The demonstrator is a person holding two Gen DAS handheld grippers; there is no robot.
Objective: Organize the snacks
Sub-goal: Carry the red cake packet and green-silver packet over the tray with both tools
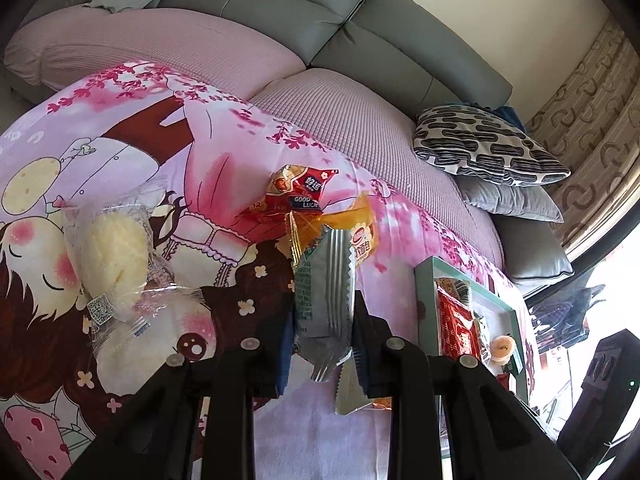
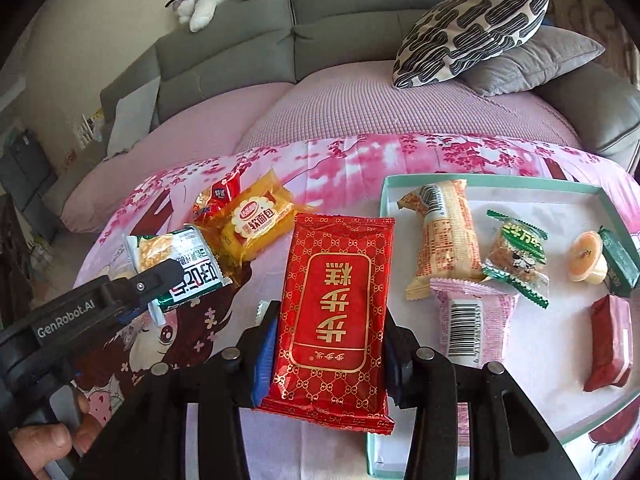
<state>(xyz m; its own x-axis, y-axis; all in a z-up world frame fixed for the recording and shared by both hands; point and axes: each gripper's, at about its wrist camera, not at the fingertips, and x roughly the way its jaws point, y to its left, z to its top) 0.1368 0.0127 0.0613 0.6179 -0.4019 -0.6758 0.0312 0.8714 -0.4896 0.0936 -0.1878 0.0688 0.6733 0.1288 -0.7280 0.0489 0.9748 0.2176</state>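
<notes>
Right hand-held gripper grasps a red packet with gold Chinese characters, over the near-left edge of the teal tray; left hand-held gripper, marked "GenRobot.AI", is clenched on a green-and-silver packet above the pink cartoon bench cloth; the tray holds six snacks, among them a pink barcoded packet and one jelly cup; beyond lie an orange bread packet and a "GOOD LUCK" packet; a clear-wrapped bun lies apart.
</notes>
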